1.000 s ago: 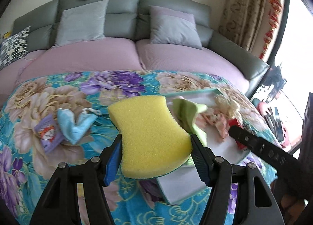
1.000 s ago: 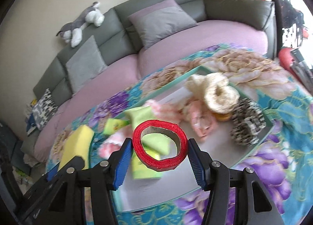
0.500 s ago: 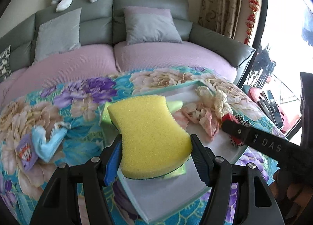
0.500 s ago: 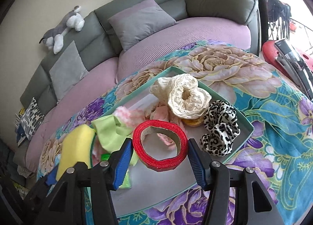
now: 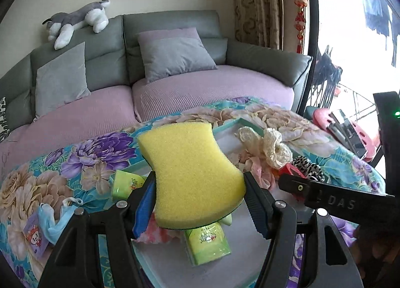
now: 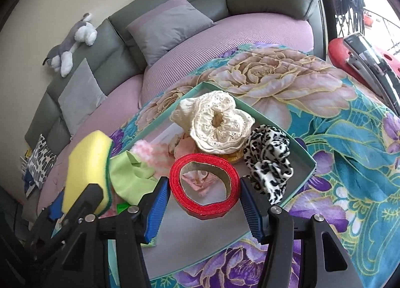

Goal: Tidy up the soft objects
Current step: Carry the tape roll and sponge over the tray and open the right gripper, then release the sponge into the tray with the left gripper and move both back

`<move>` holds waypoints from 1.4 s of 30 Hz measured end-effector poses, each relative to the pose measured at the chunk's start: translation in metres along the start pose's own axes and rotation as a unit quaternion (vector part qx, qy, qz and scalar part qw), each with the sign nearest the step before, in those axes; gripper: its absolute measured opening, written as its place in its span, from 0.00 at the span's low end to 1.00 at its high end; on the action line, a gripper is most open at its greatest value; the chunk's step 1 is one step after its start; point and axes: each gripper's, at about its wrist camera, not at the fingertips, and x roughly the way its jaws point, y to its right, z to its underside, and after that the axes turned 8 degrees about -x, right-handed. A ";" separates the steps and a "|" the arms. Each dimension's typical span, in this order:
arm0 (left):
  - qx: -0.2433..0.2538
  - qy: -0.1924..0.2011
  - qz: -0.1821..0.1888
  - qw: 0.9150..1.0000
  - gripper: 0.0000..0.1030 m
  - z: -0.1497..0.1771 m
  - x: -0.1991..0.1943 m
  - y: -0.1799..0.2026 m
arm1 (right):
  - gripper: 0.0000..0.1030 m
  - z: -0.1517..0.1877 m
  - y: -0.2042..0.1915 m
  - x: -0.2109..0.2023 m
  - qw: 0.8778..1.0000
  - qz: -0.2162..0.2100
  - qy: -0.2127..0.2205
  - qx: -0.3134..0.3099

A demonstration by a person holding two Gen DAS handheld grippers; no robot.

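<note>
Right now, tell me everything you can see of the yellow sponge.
The yellow sponge is a porous foam block with pinched, hourglass sides and a thin dark green scouring layer on its back. The left gripper holds it at the narrow waist, jaws shut on both sides, tilted, above the teal tray. Nothing else visibly touches it.

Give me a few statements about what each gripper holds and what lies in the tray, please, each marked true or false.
1. The left gripper holds a yellow sponge. True.
2. The right gripper is empty. False: it grips a red ribbon roll.
3. A cream lace scrunchie lies in the teal tray. True.
4. The leopard-print scrunchie lies on the sofa. False: it is in the tray.
</note>
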 end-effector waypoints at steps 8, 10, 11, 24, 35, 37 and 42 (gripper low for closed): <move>-0.006 -0.043 -0.003 0.999 0.66 0.010 0.028 -0.005 | 0.58 0.002 0.003 0.014 1.000 -0.006 -0.019 -0.001; -0.009 -0.054 -0.002 0.999 0.66 0.013 0.034 -0.005 | 0.58 0.002 0.003 0.015 1.000 -0.004 -0.020 -0.003; -0.011 -0.059 0.000 0.998 0.66 0.015 0.038 -0.006 | 0.58 0.003 0.002 0.015 1.000 -0.001 -0.021 -0.004; -0.020 -0.069 0.005 0.997 0.67 0.016 0.041 -0.009 | 0.58 0.004 0.004 0.023 0.999 0.010 -0.037 -0.002; -0.020 -0.070 0.010 0.997 0.71 0.014 0.030 -0.008 | 0.67 0.001 0.003 0.014 1.000 0.004 -0.027 0.003; -0.024 -0.065 0.012 0.998 0.71 0.013 0.026 -0.009 | 0.67 0.000 0.001 0.008 1.000 0.004 -0.019 0.000; -0.029 -0.054 0.011 0.998 0.77 0.009 0.017 -0.013 | 0.67 -0.003 -0.006 -0.006 1.000 -0.001 0.003 -0.009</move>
